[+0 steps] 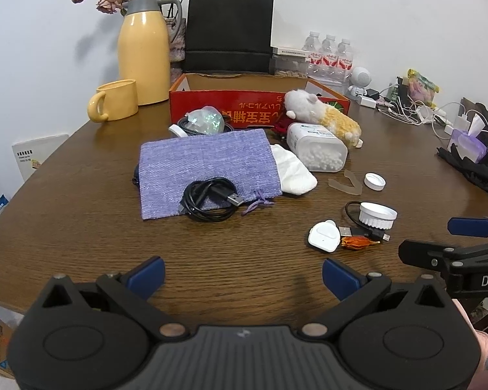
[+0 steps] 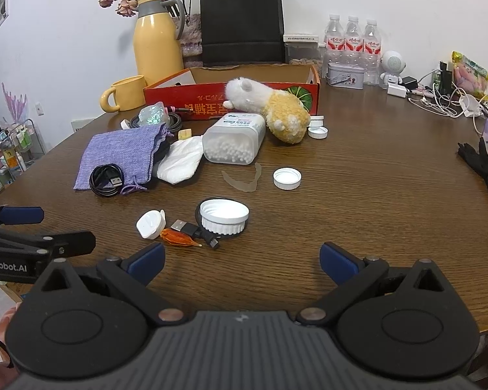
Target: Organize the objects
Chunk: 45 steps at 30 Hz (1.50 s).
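Both tools are held above the near edge of the desk (image 1: 81, 227), nothing between their fingers: the left hand-held gripper (image 1: 243, 275) and the right hand-held gripper (image 2: 242, 260) are seen spread wide apart and empty. The loose items are scattered mid-desk: a coiled black cable (image 1: 210, 199) resting on a purple pouch (image 1: 205, 169), a large white lid (image 2: 223, 216) near the near edge, a plush toy (image 2: 270, 107) leaning against the red box (image 2: 211, 97) toward the far edge. No item is judged to be gathered yet; the opening reach seems in hand. Next, one small item would need to be approached, clamped and carried to the box.
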Motion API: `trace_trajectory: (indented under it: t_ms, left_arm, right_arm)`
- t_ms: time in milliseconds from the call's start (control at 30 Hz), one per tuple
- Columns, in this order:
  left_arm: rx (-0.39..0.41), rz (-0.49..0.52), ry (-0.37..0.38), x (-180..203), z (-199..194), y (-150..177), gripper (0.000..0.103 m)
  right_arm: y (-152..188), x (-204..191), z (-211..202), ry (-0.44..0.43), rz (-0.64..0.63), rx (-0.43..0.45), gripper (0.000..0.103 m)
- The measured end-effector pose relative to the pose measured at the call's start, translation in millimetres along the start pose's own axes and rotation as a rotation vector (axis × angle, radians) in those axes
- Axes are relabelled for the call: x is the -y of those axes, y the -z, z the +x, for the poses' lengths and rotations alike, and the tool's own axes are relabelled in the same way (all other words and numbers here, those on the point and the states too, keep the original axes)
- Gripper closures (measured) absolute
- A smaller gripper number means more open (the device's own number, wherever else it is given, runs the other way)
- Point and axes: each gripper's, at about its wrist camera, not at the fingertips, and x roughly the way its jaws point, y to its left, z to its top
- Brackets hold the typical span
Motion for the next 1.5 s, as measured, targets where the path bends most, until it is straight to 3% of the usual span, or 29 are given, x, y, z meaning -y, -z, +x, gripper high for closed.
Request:
trace_trajectory:
  t_ms: [1500]
  left_arm:
    - [-0.010, -0.013, -0.003, -2.2, 2.9, -0.1, 0.000]
  right_arm:
    - [-2.5, -0.3, 2.4, -0.003, 0.001, 0.000, 0.000]
